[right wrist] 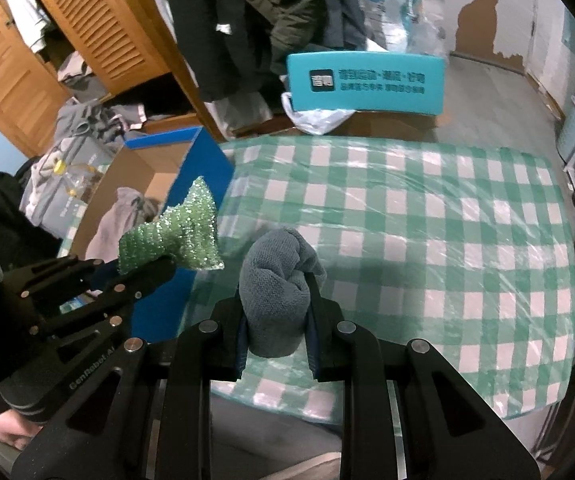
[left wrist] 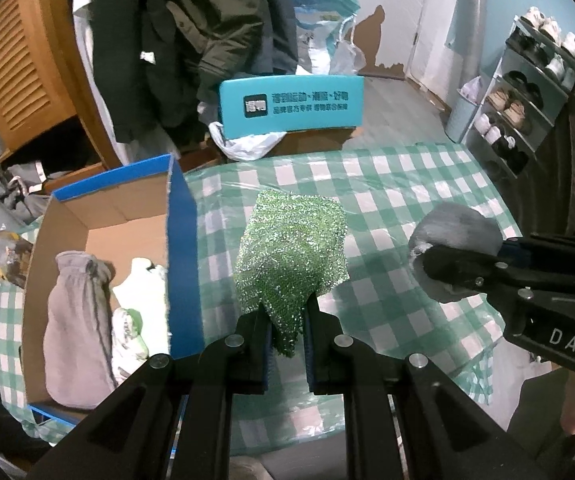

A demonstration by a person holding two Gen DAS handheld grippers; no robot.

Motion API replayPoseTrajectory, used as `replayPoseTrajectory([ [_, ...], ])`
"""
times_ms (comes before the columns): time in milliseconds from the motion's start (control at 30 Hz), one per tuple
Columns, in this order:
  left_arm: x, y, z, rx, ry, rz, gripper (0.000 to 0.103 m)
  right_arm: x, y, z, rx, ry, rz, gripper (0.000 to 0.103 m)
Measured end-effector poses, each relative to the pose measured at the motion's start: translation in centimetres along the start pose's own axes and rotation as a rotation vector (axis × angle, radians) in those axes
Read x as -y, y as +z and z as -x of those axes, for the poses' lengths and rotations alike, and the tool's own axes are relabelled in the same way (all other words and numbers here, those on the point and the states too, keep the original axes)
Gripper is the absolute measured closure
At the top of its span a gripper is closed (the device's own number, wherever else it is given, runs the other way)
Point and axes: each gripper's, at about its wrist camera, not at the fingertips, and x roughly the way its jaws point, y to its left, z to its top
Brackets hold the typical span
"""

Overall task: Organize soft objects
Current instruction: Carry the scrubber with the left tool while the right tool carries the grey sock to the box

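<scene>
My left gripper point(left wrist: 285, 320) is shut on a green sparkly scrub cloth point(left wrist: 293, 252) and holds it above the checked table, just right of the blue cardboard box point(left wrist: 183, 248). The cloth also shows in the right wrist view point(right wrist: 175, 236), with the left gripper point(right wrist: 147, 268) under it. My right gripper point(right wrist: 275, 300) is shut on a rolled grey towel point(right wrist: 277, 284) and holds it above the table. In the left wrist view the towel point(left wrist: 453, 236) and right gripper point(left wrist: 443, 268) are at the right. The box holds a grey drawstring pouch point(left wrist: 75, 320) and a white and green soft item point(left wrist: 131, 320).
The green checked tablecloth point(right wrist: 427, 220) has plastic film over it. A teal box point(left wrist: 291, 104) and plastic bags stand behind the table. Dark coats hang at the back, a wooden wardrobe point(right wrist: 99, 28) is at the left, and a shoe rack point(left wrist: 527, 92) at the right.
</scene>
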Motion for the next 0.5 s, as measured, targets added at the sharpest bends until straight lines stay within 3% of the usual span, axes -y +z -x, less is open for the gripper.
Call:
replayPoseTrajectory([
  [500, -5.1, -0.6, 1.8, 0.035, 0.05, 0.068, 0.091, -5.9, 1.8, -1.8, -0.011, 0.036, 0.085, 0.082],
])
